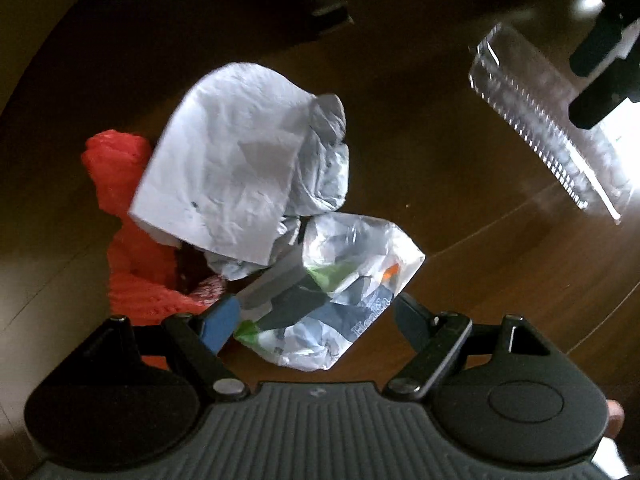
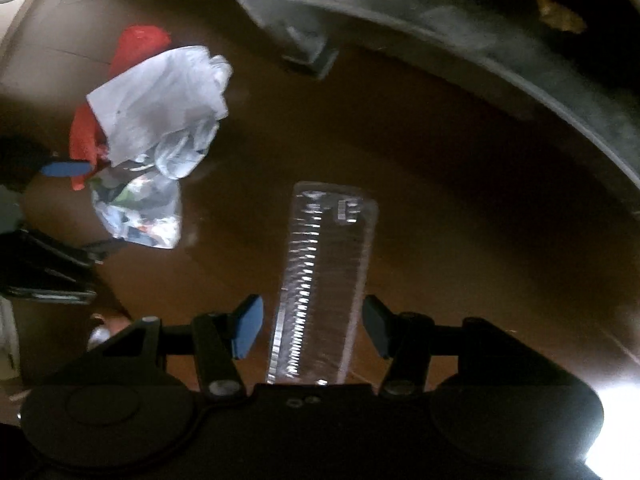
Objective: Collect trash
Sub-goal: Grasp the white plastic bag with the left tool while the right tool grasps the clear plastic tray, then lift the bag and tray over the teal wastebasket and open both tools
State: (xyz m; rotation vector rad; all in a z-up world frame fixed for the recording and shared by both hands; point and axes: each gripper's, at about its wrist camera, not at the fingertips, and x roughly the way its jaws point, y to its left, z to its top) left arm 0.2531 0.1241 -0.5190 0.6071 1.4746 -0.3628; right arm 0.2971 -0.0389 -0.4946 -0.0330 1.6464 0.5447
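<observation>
- The left gripper [image 1: 316, 316] is pointing down over a brown wooden floor [image 1: 460, 208], with its jaws standing wide open and gripping nothing.
- A crumpled printed plastic bag [image 1: 340, 292] is lying on the floor between the left gripper's 2 blue pads [image 1: 220, 322]; the left pad is sitting just beside the bag's edge, and whether it is touching cannot be told; the other pad is standing apart from the bag.
- A creased white paper sheet [image 1: 228, 160] is resting just beyond the printed plastic bag, overlapping a bundle of pale crumpled plastic [image 1: 324, 168].
- A red mesh net [image 1: 128, 240] is lying to the left of the printed plastic bag, partly under the paper sheet.
- A clear ribbed plastic tray [image 2: 320, 280] is lying on the floor well apart from the printed plastic bag, to its right.
- The right gripper [image 2: 312, 328] is hanging over the near end of that tray with its jaws spread wide; the tray is lying between the 2 pads, with a gap showing on each side, so nothing is clamped.
- A grey furniture leg [image 2: 304, 44] is standing on the floor beyond the printed plastic bag.
</observation>
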